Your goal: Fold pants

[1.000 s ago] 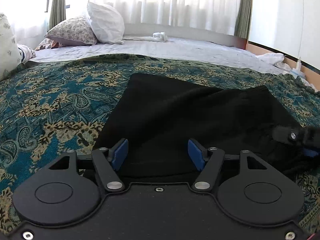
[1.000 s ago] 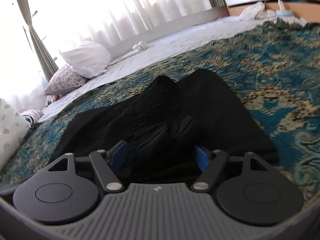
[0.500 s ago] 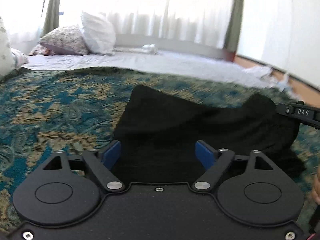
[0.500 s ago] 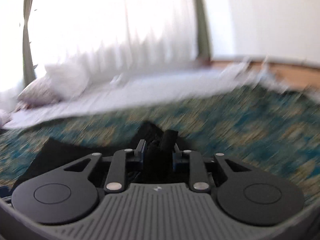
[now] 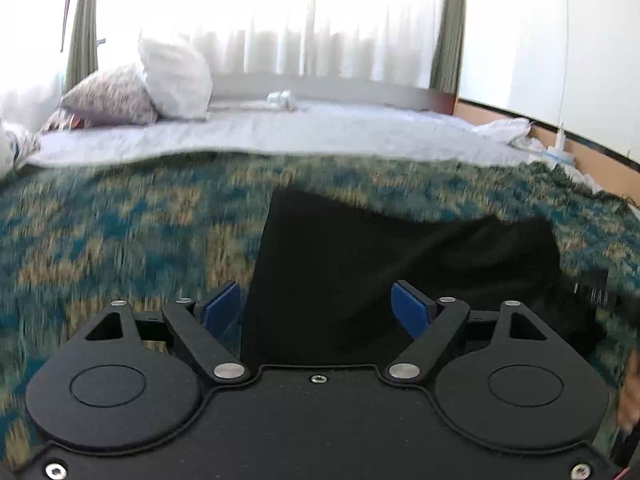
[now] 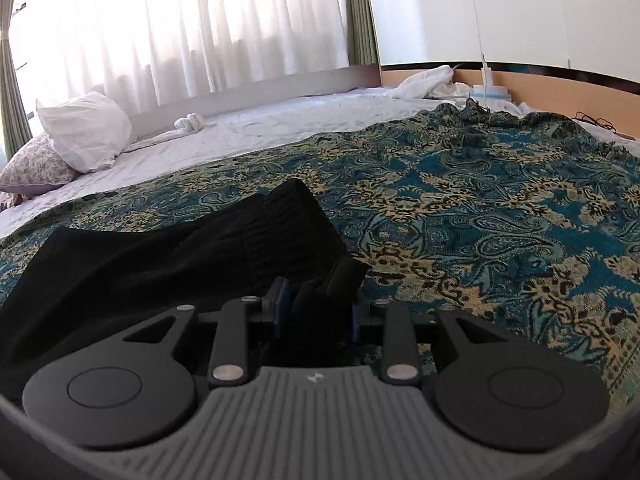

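Note:
Black pants (image 5: 380,264) lie folded on a teal and gold patterned bedspread (image 5: 120,232). My left gripper (image 5: 318,306) is open, its blue pads on either side of the pants' near left edge, holding nothing. In the right wrist view the pants (image 6: 160,264) stretch to the left. My right gripper (image 6: 316,310) is shut on a bunched end of the black fabric by the ribbed waistband (image 6: 288,220). The right gripper's body shows blurred at the right edge of the left wrist view (image 5: 592,292).
The bedspread (image 6: 480,220) covers the near part of the bed. A white sheet (image 5: 300,128) lies beyond it, with a white pillow (image 5: 176,76) and a floral pillow (image 5: 108,96) at the far left. White cloth (image 6: 432,82) lies by the wooden headboard (image 6: 560,92) at right.
My right gripper closed on the bunched waistband end of the pants and lifted it a little. My left gripper stayed open and shifted left to the pants' left edge.

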